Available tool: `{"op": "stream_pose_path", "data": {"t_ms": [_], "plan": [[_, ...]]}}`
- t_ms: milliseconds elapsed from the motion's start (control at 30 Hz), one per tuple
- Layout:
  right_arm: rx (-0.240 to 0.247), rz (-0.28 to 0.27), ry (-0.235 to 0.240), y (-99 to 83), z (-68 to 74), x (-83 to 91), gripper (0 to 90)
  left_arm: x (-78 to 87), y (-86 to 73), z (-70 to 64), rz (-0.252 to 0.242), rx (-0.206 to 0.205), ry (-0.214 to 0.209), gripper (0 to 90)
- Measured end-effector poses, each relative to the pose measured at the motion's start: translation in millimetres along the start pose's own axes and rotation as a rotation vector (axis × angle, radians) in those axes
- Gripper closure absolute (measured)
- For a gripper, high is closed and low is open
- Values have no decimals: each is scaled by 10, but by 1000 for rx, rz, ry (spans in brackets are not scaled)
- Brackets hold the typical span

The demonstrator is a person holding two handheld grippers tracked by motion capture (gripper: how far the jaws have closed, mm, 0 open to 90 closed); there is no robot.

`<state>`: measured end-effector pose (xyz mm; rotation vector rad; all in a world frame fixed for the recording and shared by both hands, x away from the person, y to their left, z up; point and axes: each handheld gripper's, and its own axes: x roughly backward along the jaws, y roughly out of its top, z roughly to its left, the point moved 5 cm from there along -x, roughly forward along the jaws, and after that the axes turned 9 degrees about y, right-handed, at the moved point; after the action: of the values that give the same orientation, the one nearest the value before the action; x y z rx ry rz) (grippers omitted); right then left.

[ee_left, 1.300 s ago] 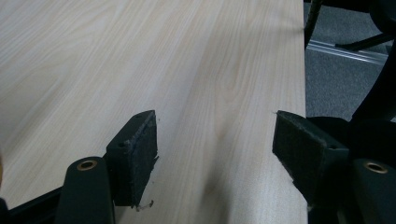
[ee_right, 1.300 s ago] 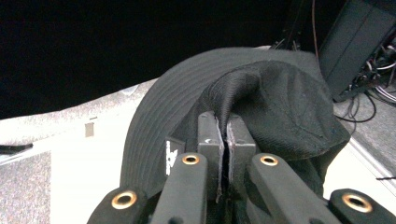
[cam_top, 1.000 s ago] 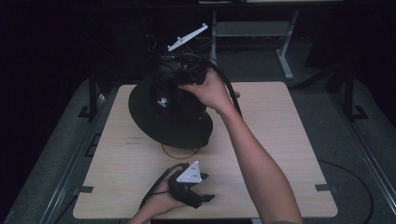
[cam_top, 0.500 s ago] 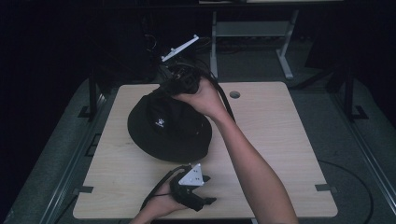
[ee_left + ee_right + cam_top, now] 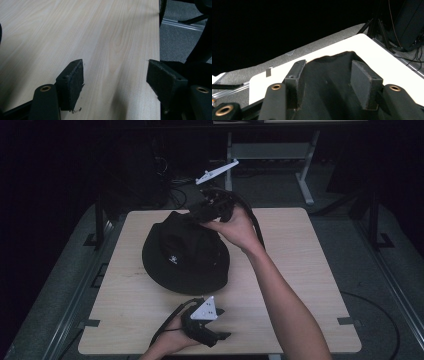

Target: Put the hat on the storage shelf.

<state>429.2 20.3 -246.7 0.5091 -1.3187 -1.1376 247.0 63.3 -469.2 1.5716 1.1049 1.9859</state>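
A black bucket hat point(image 5: 185, 255) lies crown up on the light wooden table point(image 5: 300, 270), left of its middle. My right gripper point(image 5: 200, 214) is at the hat's far edge, with its white plate point(image 5: 216, 171) sticking up behind it. In the right gripper view my right gripper point(image 5: 328, 67) has bunched hat fabric point(image 5: 327, 87) between its two pads point(image 5: 295, 80), touching both. My left gripper point(image 5: 223, 323) rests near the table's front edge, in front of the hat. The left gripper view shows my left gripper point(image 5: 115, 75) open over bare wood point(image 5: 75, 30).
A white-legged desk frame point(image 5: 270, 150) stands beyond the table on the grey carpet. Cables point(image 5: 170, 185) lie on the floor behind the far left corner. Metal rails point(image 5: 90, 275) run along the table's left side. Bare wood lies right of the hat.
The hat was tipped up with its brim's underside showing; now it lies flat. My right gripper has moved right and back along the far brim. The left gripper has stayed put.
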Motion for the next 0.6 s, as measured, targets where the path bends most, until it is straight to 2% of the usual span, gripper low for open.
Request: {"op": "stream_pose_path", "data": {"t_ms": [67, 100, 333, 600], "plan": [[-4, -5, 0, -32, -16, 51, 445, 6, 3, 7, -3, 3, 3, 292], [-6, -26, 2, -51, -21, 108, 435, 7, 3, 12, -3, 3, 5, 292], [-5, -32, -9, -134, -54, 244, 400, 8, -1, 43, 6, -6, 14, 280], [-18, -47, -12, -255, -95, 389, 361, 2, 1, 36, 3, 3, 19, 278]]}}
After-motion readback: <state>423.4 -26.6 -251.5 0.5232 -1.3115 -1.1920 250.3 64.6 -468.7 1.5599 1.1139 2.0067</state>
